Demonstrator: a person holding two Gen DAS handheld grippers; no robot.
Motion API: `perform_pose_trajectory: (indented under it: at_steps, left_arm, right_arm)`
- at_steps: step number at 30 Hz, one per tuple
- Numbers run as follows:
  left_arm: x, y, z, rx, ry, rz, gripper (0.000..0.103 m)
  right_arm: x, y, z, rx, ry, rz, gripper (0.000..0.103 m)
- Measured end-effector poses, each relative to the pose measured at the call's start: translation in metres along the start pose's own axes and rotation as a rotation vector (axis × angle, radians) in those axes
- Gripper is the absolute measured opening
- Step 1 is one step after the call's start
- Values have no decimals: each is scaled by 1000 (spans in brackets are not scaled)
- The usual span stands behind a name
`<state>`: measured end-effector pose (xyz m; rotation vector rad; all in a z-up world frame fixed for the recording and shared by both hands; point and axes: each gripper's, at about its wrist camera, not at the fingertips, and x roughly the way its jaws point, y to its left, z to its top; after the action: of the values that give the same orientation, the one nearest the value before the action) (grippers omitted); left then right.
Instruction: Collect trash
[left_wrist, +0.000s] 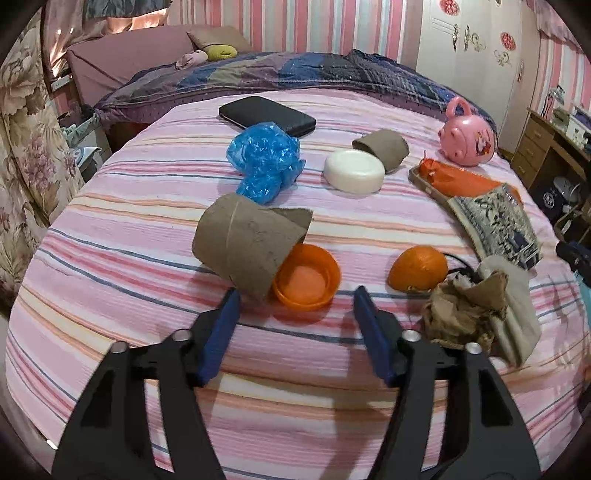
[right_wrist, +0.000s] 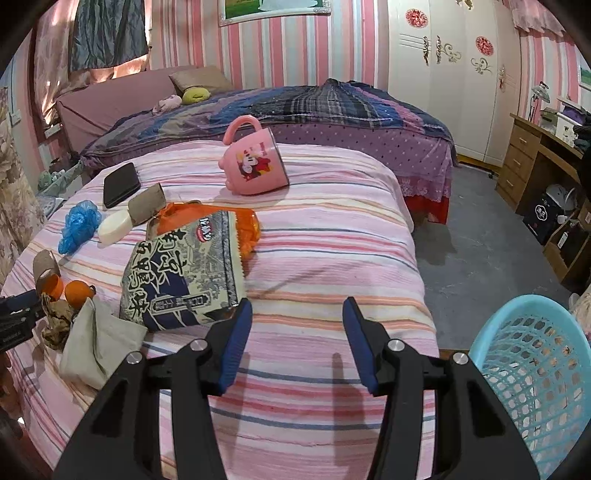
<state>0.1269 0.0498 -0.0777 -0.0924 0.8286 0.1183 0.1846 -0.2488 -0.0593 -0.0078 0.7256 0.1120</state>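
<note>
Now left gripper (left_wrist: 295, 295) angled down, jaws apart, near orange lid (left_wrist: 306, 278).

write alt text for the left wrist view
The open left gripper hovers over a pink striped bed, aimed at an orange lid touching a cardboard tube. Beyond lie an orange, crumpled paper, a blue bag and a pink mug.
</note>
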Motion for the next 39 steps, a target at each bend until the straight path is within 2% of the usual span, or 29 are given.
perform_pose_trajectory:
  at_steps: [5, 11, 13, 21, 23, 28, 36, 39]
  left_arm:
    - [-6, 8, 5, -67, -28, -23, 57]
    - [8, 14, 9, -107, 10, 0, 57]
    - [13, 15, 8, -101, 37, -14, 51]
    - [10, 1, 3, -36, 43, -48, 50]
    - [9, -5, 2, -12, 42, -58, 44]
    - [7, -16, 1, 42, 31, -70, 18]
    - [-1, -14, 5, 47, 4, -88, 12]
    - [-4, -11, 7, 48, -7, -88, 11]
  right_arm:
    - [-1, -3, 0, 6, -3, -1, 51]
    - [-1, -2, 1, 0, -2, 3, 51]
    - [-1, -1, 1, -7, -4, 1, 51]
    - [-3, 2, 2, -4, -9, 0, 51]
    - [-2, 2, 2, -7, -9, -1, 51]
    - [-3, 2, 2, -11, -10, -3, 51]
    - [-9, 9, 2, -25, -25, 5, 51]
    - [-17, 16, 1, -31, -43, 21, 57]
